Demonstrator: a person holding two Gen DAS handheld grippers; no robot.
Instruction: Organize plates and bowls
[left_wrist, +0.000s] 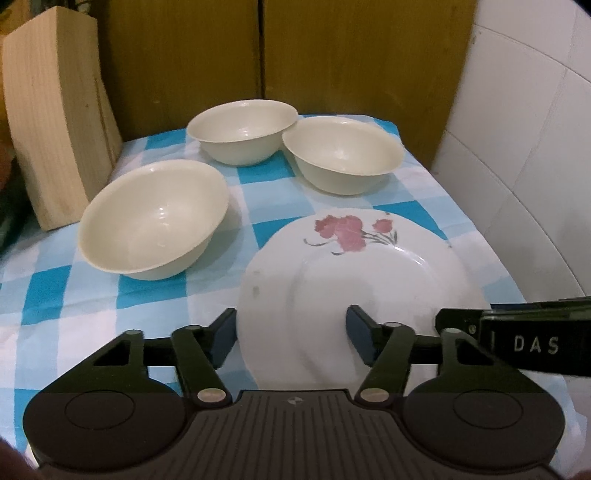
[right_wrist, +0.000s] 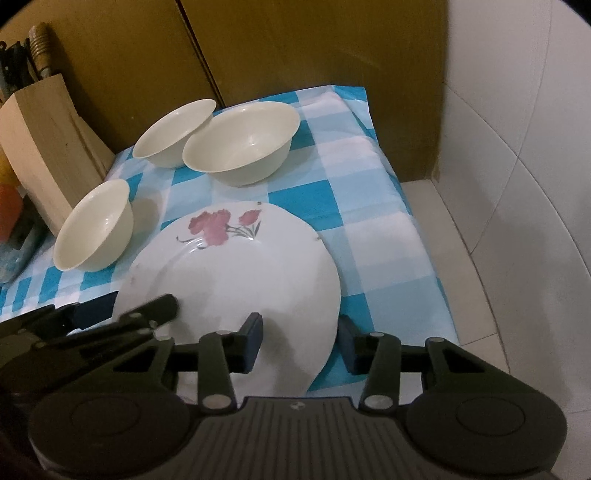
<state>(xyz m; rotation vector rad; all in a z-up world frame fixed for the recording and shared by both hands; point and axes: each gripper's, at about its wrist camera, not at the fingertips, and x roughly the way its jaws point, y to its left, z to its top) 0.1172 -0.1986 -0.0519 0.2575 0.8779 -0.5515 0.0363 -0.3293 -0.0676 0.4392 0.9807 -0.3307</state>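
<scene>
A white plate with a pink flower print (left_wrist: 354, 266) (right_wrist: 236, 269) lies on the blue-checked cloth (left_wrist: 74, 302) near the front. My left gripper (left_wrist: 291, 338) is open, its fingers straddling the plate's near left edge. My right gripper (right_wrist: 301, 341) is open, straddling the plate's near right edge. Three cream bowls stand upright behind: one at the left (left_wrist: 155, 221) (right_wrist: 94, 225), one at the back (left_wrist: 242, 131) (right_wrist: 173, 127), one at the back right (left_wrist: 343, 153) (right_wrist: 240, 142); the two back bowls touch.
A wooden knife block (left_wrist: 55, 118) (right_wrist: 44, 140) stands at the left beside the cloth. Brown cupboard doors (left_wrist: 258, 48) close off the back. A white tiled wall (left_wrist: 535, 147) and a white counter (right_wrist: 498, 295) lie to the right.
</scene>
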